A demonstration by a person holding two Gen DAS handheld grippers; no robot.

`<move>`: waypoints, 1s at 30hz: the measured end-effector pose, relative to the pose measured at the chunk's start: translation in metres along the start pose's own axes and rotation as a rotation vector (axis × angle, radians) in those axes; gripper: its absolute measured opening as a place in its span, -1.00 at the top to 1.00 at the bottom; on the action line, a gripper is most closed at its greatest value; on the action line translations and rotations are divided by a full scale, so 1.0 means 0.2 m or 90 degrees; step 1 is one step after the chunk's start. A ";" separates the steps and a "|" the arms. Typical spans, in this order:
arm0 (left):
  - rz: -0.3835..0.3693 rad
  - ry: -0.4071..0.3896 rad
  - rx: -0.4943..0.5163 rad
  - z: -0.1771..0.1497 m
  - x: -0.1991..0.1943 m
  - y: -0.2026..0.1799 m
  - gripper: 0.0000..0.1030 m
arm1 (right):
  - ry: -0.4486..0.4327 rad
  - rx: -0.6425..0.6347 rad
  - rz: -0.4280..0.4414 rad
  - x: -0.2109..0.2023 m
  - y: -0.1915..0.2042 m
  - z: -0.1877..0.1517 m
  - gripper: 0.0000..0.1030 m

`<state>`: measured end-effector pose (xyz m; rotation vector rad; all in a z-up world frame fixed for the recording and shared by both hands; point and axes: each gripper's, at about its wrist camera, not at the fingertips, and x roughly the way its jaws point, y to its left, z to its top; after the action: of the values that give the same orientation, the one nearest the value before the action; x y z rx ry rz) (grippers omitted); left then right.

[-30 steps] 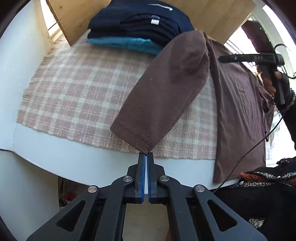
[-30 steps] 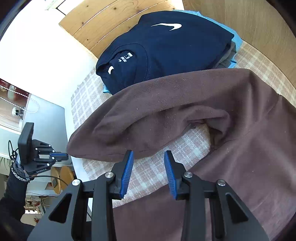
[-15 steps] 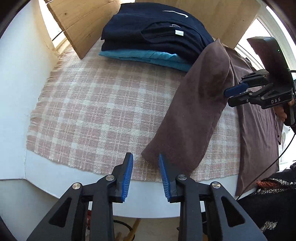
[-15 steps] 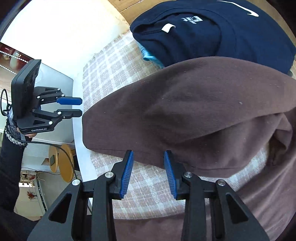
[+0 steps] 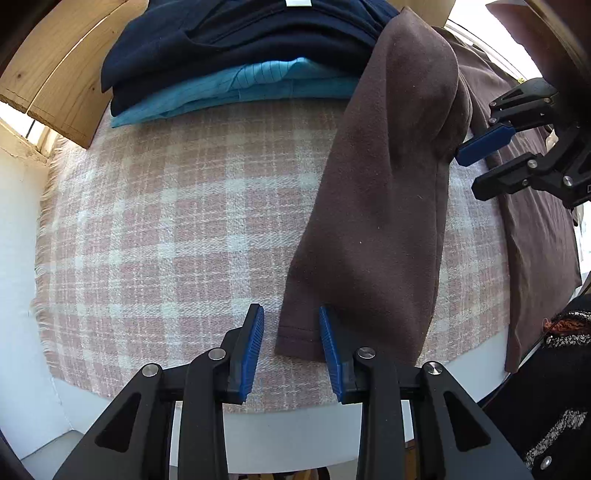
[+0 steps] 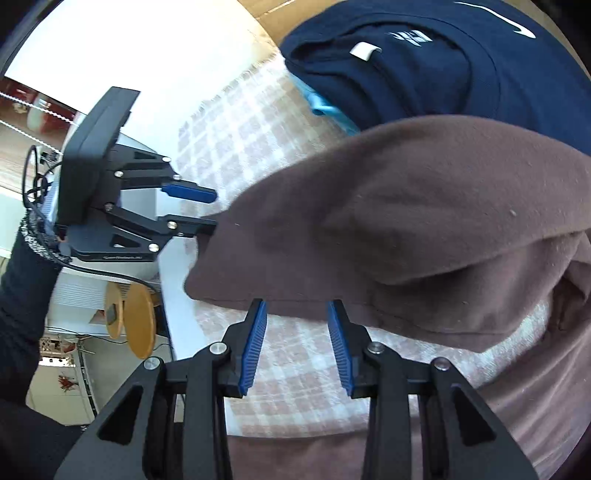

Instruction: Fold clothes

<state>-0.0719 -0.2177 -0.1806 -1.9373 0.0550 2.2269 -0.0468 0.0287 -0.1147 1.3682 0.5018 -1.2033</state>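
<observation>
Where folded, brown shirt hides cloth

Two grippers were in view, the left gripper and the right gripper. One brown garment lay on one checked cloth. The folded stack held one navy shirt and one teal garment.

We see a matt, fuzzy brown garment on a coarse woven plaid cloth, raw wood boards behind, and matt black plastic grippers with ribbed blue pads
</observation>
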 end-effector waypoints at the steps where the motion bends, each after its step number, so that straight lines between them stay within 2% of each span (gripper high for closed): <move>1: 0.000 0.001 0.001 0.01 0.00 0.01 0.36 | 0.001 -0.001 0.003 0.03 0.01 0.01 0.34; 4: -0.003 0.029 0.011 0.02 0.04 0.00 0.33 | 0.021 0.001 -0.005 0.14 0.05 0.01 0.34; 7: 0.003 0.034 0.035 0.03 0.06 -0.04 0.30 | 0.038 0.015 0.009 0.24 0.05 0.00 0.33; 10: 0.022 0.026 0.026 0.04 0.06 -0.06 0.29 | 0.024 0.018 0.020 0.12 0.00 -0.02 0.33; 12: 0.035 0.017 0.013 0.05 0.06 -0.07 0.52 | 0.000 0.022 0.004 -0.03 -0.07 -0.02 0.33; 13: 0.048 0.014 0.010 0.05 0.05 -0.09 0.85 | -0.013 0.030 -0.017 -0.11 -0.12 -0.01 0.31; 15: 0.088 0.011 0.016 0.06 0.02 -0.12 0.93 | -0.042 0.066 -0.055 -0.30 -0.24 -0.01 0.24; 19: 0.126 -0.046 0.004 0.09 -0.23 -0.12 0.93 | -0.085 0.190 -0.145 -0.62 -0.56 0.03 0.18; 22: 0.168 -0.100 0.002 0.11 -0.48 -0.12 0.93 | -0.090 0.254 -0.196 -0.70 -0.69 0.11 0.18; 26: 0.212 -0.150 0.010 0.08 -0.76 -0.13 0.93 | -0.062 0.360 -0.166 -0.75 -0.91 0.23 0.18; 30: 0.229 -0.171 0.028 0.08 -0.88 -0.16 0.93 | -0.023 0.452 -0.119 -0.66 -1.01 0.27 0.18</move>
<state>-0.0597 -0.2052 -0.0026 -1.6963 0.4415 2.6668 -0.2894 0.0716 -0.0834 1.9159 0.1730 -1.6471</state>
